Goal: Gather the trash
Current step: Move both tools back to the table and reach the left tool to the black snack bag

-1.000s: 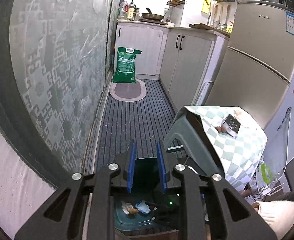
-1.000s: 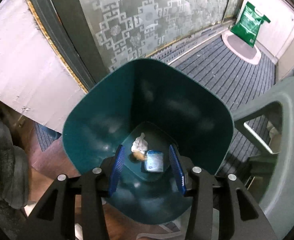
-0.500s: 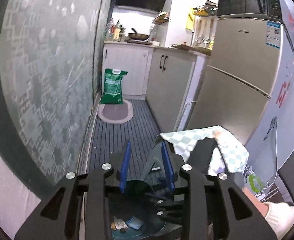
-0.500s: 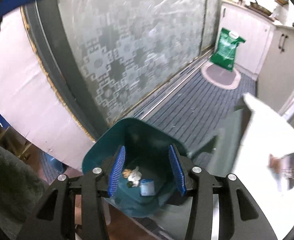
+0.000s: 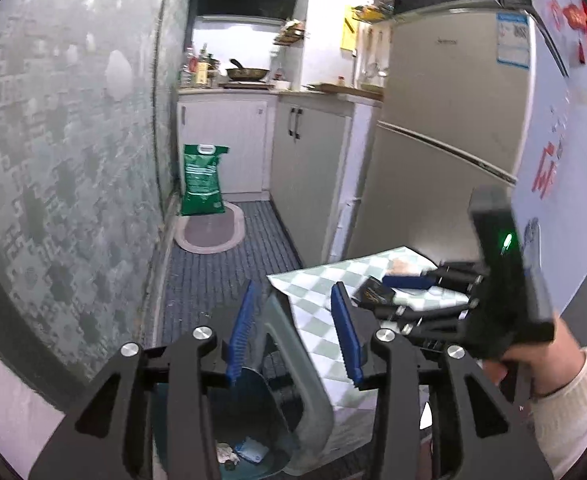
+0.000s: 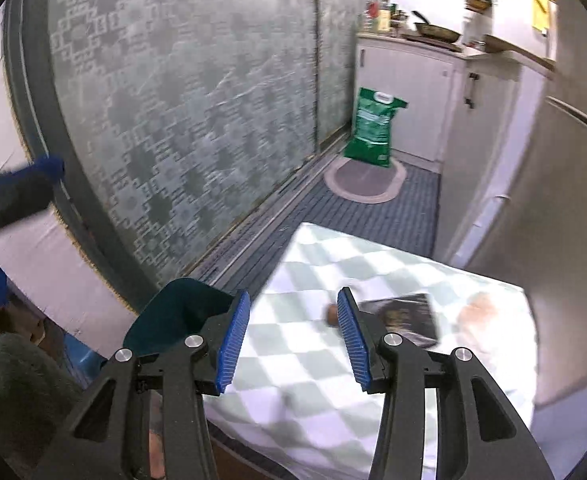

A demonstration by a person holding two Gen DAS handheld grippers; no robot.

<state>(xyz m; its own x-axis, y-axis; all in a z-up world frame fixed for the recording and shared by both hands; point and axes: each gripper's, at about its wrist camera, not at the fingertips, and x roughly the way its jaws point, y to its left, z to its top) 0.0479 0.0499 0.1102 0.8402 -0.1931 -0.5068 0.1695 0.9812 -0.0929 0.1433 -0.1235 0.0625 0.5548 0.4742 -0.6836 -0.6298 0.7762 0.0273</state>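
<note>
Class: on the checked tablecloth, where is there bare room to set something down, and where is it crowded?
Bare: the checked tablecloth's near stretch, between the right gripper and its near edge. Crowded: the far right part, where a small brown scrap lies beside the dark packet.

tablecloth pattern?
Pale green and white checks on the tablecloth; clearest in the right wrist view.

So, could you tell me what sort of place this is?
A small home kitchen, most likely: a fridge, white cabinets with a pan on the counter, and a green sack on the floor.
</note>
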